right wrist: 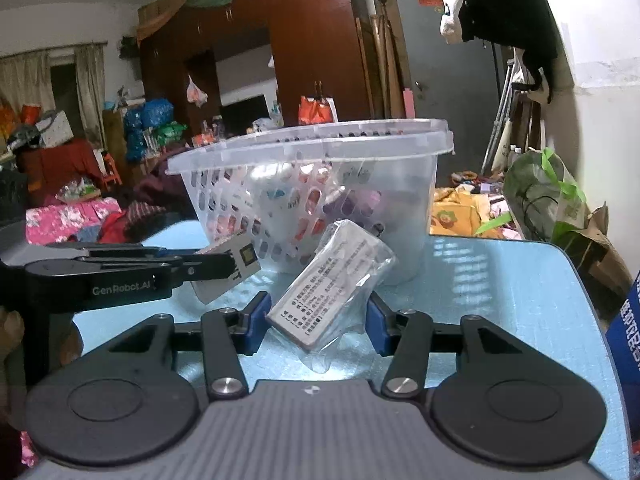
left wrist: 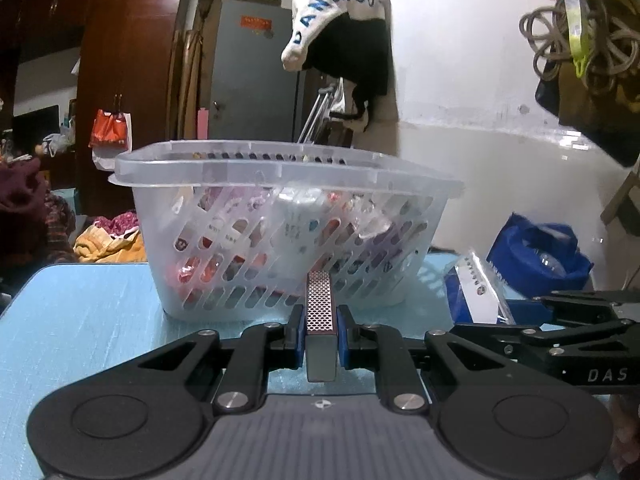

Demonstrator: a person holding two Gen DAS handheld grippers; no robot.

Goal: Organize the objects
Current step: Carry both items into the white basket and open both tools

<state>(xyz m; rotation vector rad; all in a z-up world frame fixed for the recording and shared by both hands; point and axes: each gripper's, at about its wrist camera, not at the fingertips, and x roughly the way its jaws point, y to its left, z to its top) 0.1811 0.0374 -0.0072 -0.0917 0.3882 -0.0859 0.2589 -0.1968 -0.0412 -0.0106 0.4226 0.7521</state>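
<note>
A clear plastic basket (left wrist: 280,184) with slotted walls stands on the light blue table (left wrist: 80,312) and holds several small packets. My left gripper (left wrist: 319,334) is shut on a matchbox (left wrist: 319,300), held edge-up just in front of the basket; the box also shows in the right wrist view (right wrist: 236,266). My right gripper (right wrist: 316,322) has its jaws apart around a plastic-wrapped grey box (right wrist: 332,284) that leans tilted against the basket (right wrist: 320,140). Whether the blue pads touch the wrap is unclear. The right gripper's arm shows at the right in the left wrist view (left wrist: 560,332).
A blue and white packet (left wrist: 476,288) lies on the table right of the basket. A dark blue bag (left wrist: 540,256) sits beyond the table's right edge. Clothes hang on the wall behind (left wrist: 340,32). The table's right edge (right wrist: 580,280) is near a green bag.
</note>
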